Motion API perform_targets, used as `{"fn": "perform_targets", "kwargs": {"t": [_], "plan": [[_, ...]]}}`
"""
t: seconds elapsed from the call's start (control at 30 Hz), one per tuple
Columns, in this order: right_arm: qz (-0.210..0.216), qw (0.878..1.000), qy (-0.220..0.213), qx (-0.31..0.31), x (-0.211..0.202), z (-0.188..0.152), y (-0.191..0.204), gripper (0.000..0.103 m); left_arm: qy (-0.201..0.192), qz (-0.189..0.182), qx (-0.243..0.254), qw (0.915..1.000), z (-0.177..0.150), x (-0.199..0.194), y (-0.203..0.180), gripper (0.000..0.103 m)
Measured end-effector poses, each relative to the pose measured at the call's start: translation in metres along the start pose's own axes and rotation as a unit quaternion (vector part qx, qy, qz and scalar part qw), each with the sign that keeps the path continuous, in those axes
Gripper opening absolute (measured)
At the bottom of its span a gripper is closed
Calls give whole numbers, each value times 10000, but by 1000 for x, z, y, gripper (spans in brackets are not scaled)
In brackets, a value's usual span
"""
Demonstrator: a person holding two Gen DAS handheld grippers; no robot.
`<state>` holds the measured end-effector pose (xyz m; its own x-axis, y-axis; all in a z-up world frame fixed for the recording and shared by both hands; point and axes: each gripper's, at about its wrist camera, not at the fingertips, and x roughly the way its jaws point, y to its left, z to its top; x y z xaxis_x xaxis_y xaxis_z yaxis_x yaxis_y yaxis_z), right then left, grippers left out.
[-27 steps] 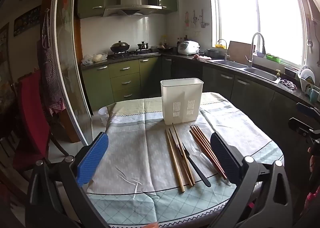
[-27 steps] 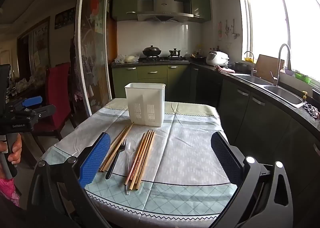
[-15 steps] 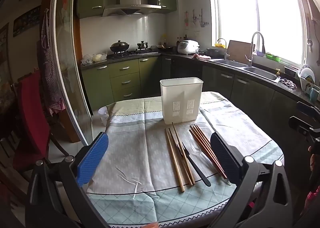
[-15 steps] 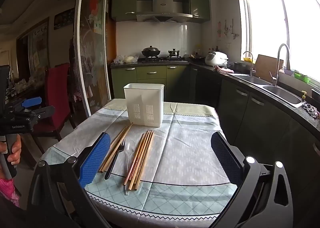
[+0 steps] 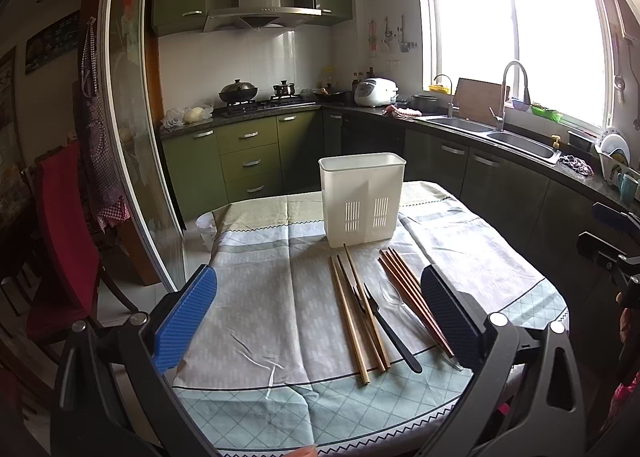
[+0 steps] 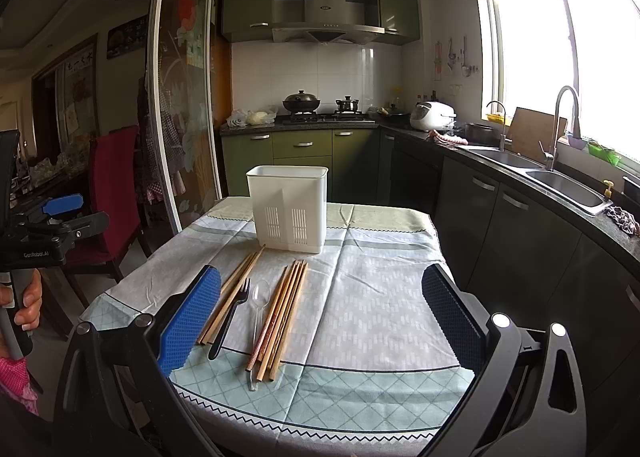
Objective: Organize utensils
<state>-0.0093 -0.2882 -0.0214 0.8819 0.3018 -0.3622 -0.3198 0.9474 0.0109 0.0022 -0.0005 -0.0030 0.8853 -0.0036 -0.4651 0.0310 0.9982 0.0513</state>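
A: Setting? Home kitchen.
B: Evidence: green cabinets [image 6: 304, 145], range hood [image 6: 326, 19], gas hob with lidded pots [image 6: 302, 101].
A: Also double sink [image 6: 560, 181] with tall faucet [image 6: 564, 125] under window [image 5: 516, 45]; rice cooker [image 6: 432, 115] on counter.
B: Domestic cues: clothed desk [image 6: 372, 297], red chair [image 6: 114, 181], apron [image 5: 96, 161] hung by glass door.

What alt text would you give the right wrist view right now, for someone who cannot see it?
The open right gripper hovers above a table with a pale patterned tablecloth, holding nothing. Light wooden chopsticks, a black plastic fork, a clear plastic spoon and reddish-brown chopsticks lie before an upright white plastic utensil holder.
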Motion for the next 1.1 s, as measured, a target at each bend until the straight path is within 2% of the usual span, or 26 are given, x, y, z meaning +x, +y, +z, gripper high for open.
{"fn": "perform_targets", "kwargs": {"t": [0.33, 1.1], "plan": [[-9, 10000, 1, 19, -5, -1, 1, 99, 0, 28, 23, 10000, -3, 1, 0, 97], [-25, 9999, 106, 11, 14, -3, -1, 99, 66, 57, -21, 10000, -7, 5, 7, 97]]}}
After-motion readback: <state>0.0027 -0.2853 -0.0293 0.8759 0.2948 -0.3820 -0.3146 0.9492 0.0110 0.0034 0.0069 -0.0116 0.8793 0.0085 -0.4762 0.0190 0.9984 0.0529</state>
